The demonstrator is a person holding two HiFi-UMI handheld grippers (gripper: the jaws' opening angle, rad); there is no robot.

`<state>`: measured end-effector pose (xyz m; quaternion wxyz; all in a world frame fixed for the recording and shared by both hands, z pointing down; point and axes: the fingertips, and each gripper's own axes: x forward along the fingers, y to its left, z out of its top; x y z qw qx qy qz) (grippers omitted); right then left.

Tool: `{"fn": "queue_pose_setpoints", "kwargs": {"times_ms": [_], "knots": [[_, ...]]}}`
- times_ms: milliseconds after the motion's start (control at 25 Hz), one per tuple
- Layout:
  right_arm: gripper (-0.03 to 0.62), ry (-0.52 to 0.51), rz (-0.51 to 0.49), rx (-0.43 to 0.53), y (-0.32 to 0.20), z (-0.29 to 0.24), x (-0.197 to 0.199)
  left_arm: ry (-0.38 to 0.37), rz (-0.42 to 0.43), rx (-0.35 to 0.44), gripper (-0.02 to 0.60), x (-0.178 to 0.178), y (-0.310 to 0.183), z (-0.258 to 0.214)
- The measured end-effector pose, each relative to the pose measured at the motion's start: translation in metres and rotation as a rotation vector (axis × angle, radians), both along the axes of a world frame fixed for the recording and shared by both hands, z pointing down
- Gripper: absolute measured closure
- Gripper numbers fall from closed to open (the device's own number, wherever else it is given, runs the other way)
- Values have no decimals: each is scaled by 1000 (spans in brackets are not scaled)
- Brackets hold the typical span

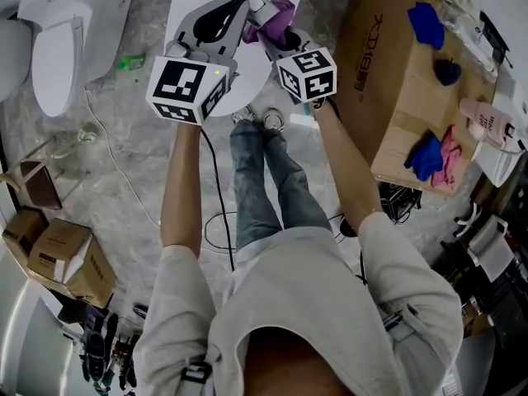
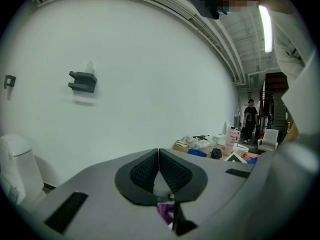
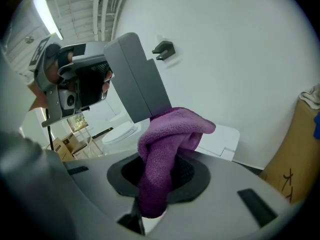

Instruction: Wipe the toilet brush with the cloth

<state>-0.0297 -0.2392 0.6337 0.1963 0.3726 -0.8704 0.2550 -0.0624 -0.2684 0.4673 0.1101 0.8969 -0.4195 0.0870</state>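
My right gripper [image 3: 159, 170] is shut on a purple cloth [image 3: 169, 134], which bunches up over its jaws. In the head view both grippers are raised in front of me. There the cloth [image 1: 279, 16] sits against the tip of my left gripper [image 1: 241, 7]. The left gripper [image 2: 159, 156] has its jaws together. A thin pale piece [image 2: 162, 190], seemingly the toilet brush handle, is pinched low between the pads, with a bit of cloth [image 2: 165, 212] below it. The brush head is hidden. In the right gripper view the left gripper [image 3: 131, 79] stands just behind the cloth.
A white toilet [image 1: 56, 44] stands at the far left. A big cardboard box [image 1: 388, 97] at the right carries blue and pink rags. Small cartons [image 1: 62, 254] lie at the lower left, and a cable [image 1: 124, 172] crosses the floor. A person [image 2: 249, 119] stands far off.
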Motion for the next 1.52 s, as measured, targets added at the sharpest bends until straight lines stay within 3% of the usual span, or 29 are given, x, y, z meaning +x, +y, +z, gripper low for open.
{"fn": "queue_pose_setpoints", "kwargs": {"times_ms": [1000,1280,1520], "knots": [[502,94,17,-234,-7,93,1,17,27,0,560,-1,-4,0],[502,115,2,-195,-5,78,19,4,26,-11,560,-1,-3,1],[503,116,3,-80,-19,33,39,4,20,-20,560,-1,-3,3]]}}
